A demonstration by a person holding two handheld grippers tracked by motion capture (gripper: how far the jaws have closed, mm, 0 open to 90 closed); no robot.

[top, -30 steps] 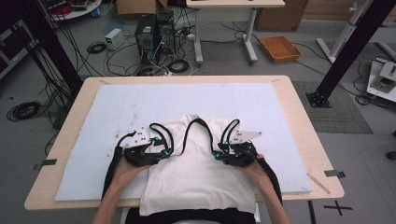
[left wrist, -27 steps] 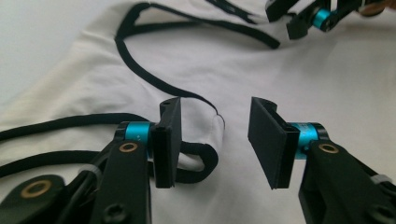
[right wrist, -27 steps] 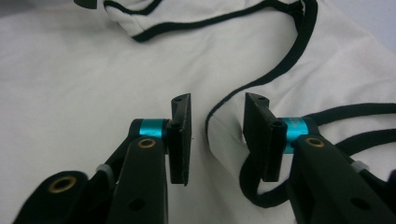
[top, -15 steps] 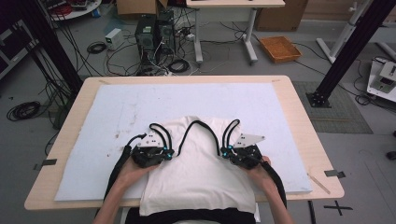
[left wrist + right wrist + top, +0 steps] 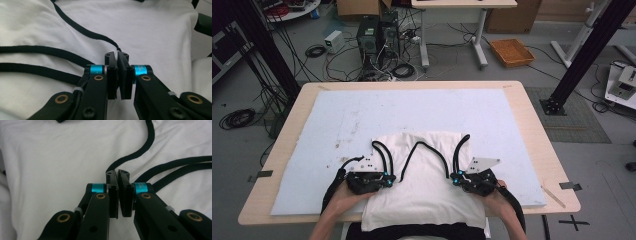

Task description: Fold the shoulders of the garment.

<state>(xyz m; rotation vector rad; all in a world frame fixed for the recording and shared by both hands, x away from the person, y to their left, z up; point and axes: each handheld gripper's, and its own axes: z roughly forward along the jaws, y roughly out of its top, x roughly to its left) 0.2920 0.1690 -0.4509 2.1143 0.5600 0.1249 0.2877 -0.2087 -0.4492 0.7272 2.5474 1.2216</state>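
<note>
A pale blue mat (image 5: 362,120) covers the wooden table (image 5: 532,115), and on its near half lies a white garment with black trim (image 5: 422,175), spread flat with its lower edge hanging over the table's near side. The left gripper (image 5: 388,179) sits on the garment's left side and the right gripper (image 5: 455,179) on its right, tips pointing inward. Both pairs of jaws are pressed together, each pinching a fold of the white cloth beside a black strap (image 5: 82,30).

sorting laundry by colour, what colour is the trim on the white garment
Black: the trim edges the white garment at neck and armholes, clearest in the high view.
</note>
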